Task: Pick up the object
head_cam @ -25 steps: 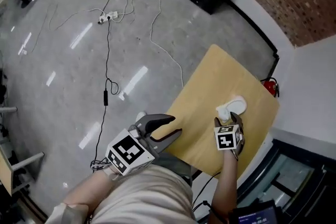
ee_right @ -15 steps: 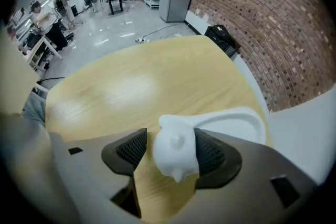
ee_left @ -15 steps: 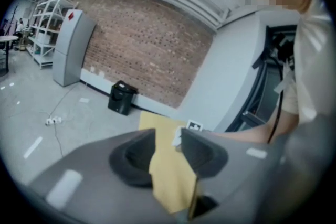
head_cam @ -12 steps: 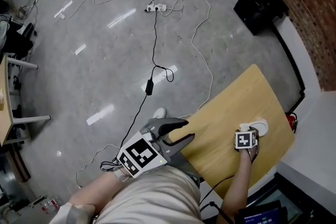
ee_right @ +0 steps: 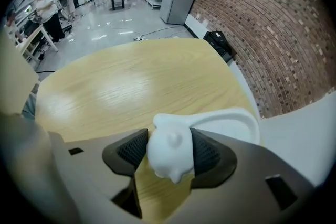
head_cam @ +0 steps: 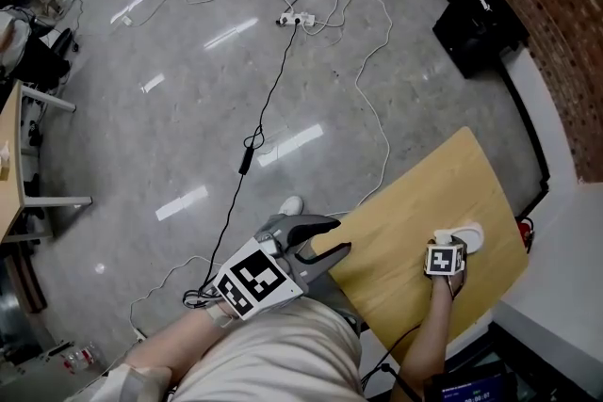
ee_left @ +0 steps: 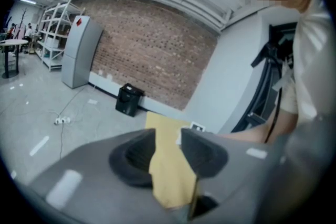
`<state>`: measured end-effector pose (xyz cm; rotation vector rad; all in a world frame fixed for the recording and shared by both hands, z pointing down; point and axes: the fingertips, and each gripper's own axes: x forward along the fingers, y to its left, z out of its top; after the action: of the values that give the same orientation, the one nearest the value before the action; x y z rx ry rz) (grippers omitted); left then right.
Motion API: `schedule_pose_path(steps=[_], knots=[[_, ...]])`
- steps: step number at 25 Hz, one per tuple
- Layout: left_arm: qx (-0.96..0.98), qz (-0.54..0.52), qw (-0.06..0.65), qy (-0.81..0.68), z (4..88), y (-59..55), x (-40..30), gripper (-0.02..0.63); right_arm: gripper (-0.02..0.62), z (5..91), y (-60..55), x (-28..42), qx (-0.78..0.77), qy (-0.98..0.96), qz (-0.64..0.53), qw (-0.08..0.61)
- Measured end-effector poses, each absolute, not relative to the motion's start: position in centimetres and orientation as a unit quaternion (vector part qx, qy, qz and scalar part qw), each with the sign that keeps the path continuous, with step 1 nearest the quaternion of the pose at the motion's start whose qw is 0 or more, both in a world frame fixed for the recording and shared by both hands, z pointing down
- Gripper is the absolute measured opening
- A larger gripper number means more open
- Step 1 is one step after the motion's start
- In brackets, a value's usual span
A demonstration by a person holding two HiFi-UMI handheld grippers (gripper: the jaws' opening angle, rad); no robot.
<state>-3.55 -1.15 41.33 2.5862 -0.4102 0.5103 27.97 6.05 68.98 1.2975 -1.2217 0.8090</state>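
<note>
A white glossy object [ee_right: 170,147] with a rounded, rabbit-like head and a long spoon-shaped part lies on the light wooden table [head_cam: 415,193] near its far right corner. My right gripper [head_cam: 448,246] points steeply down at it. In the right gripper view my right gripper [ee_right: 168,156] is shut on the object's head, with both black pads against its sides. My left gripper [head_cam: 332,235] hangs over the table's near left edge. Its jaws are nearly together with nothing between them, and the left gripper view shows only the table [ee_left: 165,165] through the slit of my left gripper [ee_left: 168,152].
A black box [head_cam: 479,28] stands on the grey floor by the brick wall. Cables [head_cam: 283,80] and a power strip [head_cam: 292,18] run across the floor. A red extinguisher [head_cam: 524,229] sits past the table's right edge. A desk [head_cam: 9,155] is at the far left.
The right gripper has come down onto the white object's head. The left gripper has shifted a little along the table's near edge. The head view has swung towards the floor.
</note>
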Motion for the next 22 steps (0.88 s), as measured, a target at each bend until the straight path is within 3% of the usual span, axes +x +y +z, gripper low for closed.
schedule_pose_path(steps=[3, 7, 17, 22], knots=[[0.942, 0.187, 0.234, -0.152, 41.3, -1.2, -3.8, 0.135, 0.256, 68.2, 5.6, 26.7, 0.554, -0.538, 0.357, 0.526], [0.942, 0.186, 0.235, -0.149, 41.5, -1.3, -4.1, 0.135, 0.255, 65.5, 4.4, 24.5, 0.574, -0.578, 0.403, 0.417], [0.955, 0.184, 0.212, -0.094, 40.5, -1.0, -1.7, 0.137, 0.255, 52.8, 1.6, 20.5, 0.564, -0.658, 0.494, -0.068], [0.972, 0.224, 0.071, -0.017, 41.1, -0.3, 2.4, 0.236, 0.255, 42.5, 0.8, 18.1, 0.47, -0.671, 0.483, -0.309]])
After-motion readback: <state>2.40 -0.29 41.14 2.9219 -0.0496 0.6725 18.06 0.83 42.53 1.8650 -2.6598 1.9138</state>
